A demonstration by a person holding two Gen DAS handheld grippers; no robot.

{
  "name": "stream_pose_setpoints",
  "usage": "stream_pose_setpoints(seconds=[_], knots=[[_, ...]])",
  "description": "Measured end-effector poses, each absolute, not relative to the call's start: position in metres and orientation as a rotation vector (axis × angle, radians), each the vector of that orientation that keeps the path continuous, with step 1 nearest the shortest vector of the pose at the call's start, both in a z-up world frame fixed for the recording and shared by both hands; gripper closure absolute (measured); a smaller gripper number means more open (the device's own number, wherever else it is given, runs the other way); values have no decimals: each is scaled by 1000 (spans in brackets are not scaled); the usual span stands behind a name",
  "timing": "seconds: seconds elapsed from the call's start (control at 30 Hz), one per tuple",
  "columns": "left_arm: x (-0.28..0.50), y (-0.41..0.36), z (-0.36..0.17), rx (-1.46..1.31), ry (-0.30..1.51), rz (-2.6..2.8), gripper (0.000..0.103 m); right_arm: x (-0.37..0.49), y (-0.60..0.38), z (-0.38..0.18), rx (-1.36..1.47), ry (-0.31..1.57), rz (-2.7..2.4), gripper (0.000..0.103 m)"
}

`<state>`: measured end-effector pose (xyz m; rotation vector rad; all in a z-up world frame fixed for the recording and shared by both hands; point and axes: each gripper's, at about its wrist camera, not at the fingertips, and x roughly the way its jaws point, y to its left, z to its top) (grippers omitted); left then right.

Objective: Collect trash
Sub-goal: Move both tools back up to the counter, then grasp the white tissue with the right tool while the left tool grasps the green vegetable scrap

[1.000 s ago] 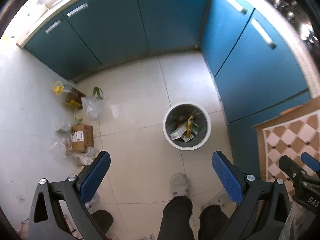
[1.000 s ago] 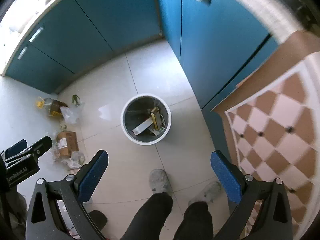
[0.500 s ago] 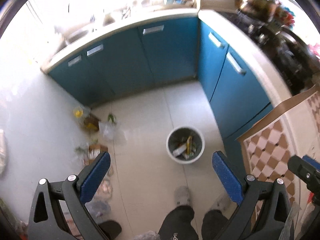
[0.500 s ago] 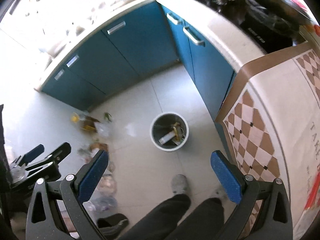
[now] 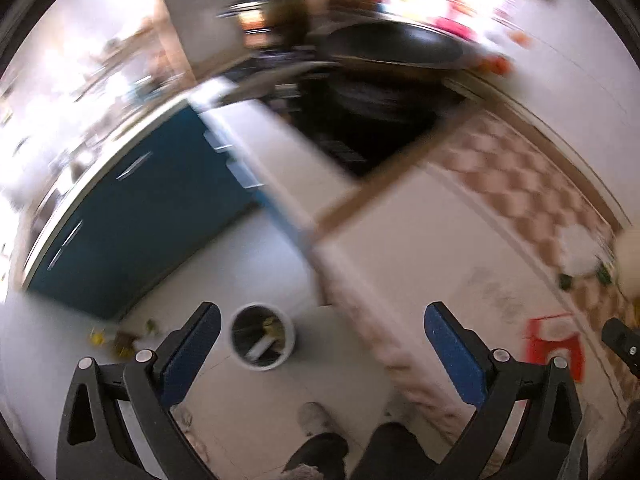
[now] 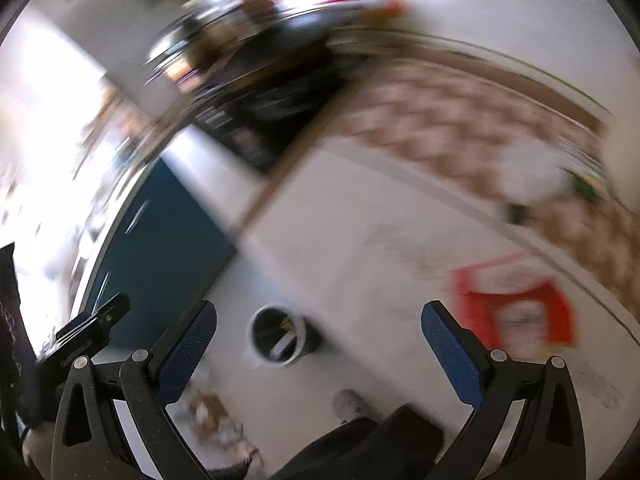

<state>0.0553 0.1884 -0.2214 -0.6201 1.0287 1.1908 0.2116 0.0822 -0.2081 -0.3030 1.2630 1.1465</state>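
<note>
Both views are blurred by motion. A white trash bin (image 5: 262,336) with trash in it stands on the tiled floor far below; it also shows in the right wrist view (image 6: 277,335). Loose trash (image 5: 118,340) lies on the floor left of the bin, and more litter (image 6: 208,412) shows below the right gripper. My left gripper (image 5: 322,356) is open and empty, high above the floor. My right gripper (image 6: 320,354) is open and empty at a similar height. A red-and-white packet (image 6: 516,312) lies on the table (image 6: 380,248) to the right, also in the left wrist view (image 5: 554,340).
Teal cabinets (image 5: 148,216) run along the left under a pale counter. A black stove with a pan (image 5: 384,52) is at the back. The checkered tablecloth (image 5: 532,184) covers the table. White crumpled items (image 6: 532,168) lie on it. The person's legs (image 5: 340,456) stand below.
Both grippers have risen quickly and tilted up toward the table and stove. The bin looks smaller and lower in view. Both stay open.
</note>
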Motion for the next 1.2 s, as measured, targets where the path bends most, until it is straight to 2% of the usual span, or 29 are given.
stream_pose_setpoints(seconds=[0.13,0.33,0.37,0.4,0.43,0.47,0.5,0.53,0.57,0.6,0.63,0.67,0.7,0.93,1.2], knots=[[166,188,-247,-584,1100,1026,0,316,41,-234,-252,1303,940,0],[293,176,-306,-669,1212,748,3,443,19,-267,-329,1290,802,0],[312,173,-318,-683,1234,714,13,453,18,-272,-342,1286,802,1],[328,170,-330,-696,1261,690,22,467,18,-275,-360,1279,801,4],[337,169,-338,-709,1277,676,27,478,19,-278,-371,1277,799,10],[348,168,-351,-731,1298,658,37,488,20,-281,-387,1276,796,13],[355,167,-358,-741,1312,653,51,495,22,-284,-397,1278,797,15],[361,167,-366,-752,1331,648,58,502,24,-287,-405,1278,799,15],[365,167,-374,-766,1350,635,77,504,27,-286,-412,1275,803,15],[367,168,-380,-788,1360,616,84,507,29,-286,-418,1272,808,15],[366,169,-381,-807,1348,608,85,510,32,-287,-423,1270,814,15],[363,170,-379,-808,1334,615,100,508,35,-288,-423,1270,822,15],[359,171,-376,-789,1332,637,103,509,38,-289,-417,1277,834,15],[300,222,-368,-798,1301,865,103,496,79,-315,-364,1328,915,15],[266,252,-363,-882,1251,932,101,457,149,-368,-478,1342,945,15]])
